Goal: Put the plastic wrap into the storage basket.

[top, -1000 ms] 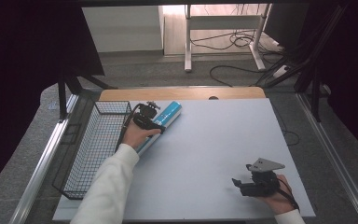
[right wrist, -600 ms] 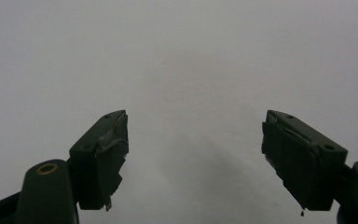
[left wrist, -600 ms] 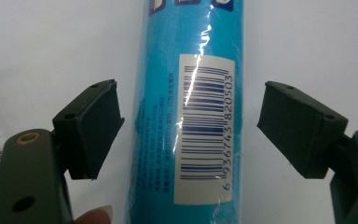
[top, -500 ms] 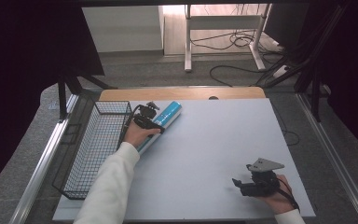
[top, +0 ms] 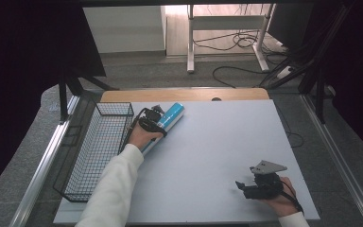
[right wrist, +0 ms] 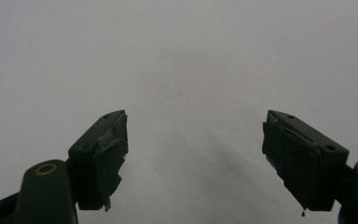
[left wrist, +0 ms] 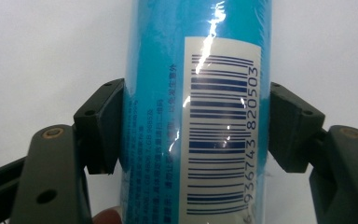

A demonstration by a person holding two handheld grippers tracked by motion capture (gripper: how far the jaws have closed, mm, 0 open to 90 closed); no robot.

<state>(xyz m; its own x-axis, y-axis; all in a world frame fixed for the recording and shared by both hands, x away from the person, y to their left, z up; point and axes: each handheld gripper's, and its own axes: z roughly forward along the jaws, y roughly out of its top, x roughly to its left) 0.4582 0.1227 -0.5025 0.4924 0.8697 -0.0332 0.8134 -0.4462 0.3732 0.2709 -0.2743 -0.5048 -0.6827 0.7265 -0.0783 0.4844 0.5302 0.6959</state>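
High view: the left gripper (top: 152, 119) lies over a blue cylindrical tube (top: 169, 117) resting on the white table (top: 208, 142) near its far-left part, just beside a black wire basket (top: 99, 142) at the table's left edge; the tube points diagonally away from the person. Left gripper view: both jaws press against opposite sides of the tube (left wrist: 198, 112), closed upon it, its white barcode label (left wrist: 221, 130) facing the camera. Right gripper (top: 246, 187), high view: held in the right hand (top: 281, 196) low over the table's near-right area, well apart from the tube; right gripper view: jaws spread wide with nothing between them, bare table beyond.
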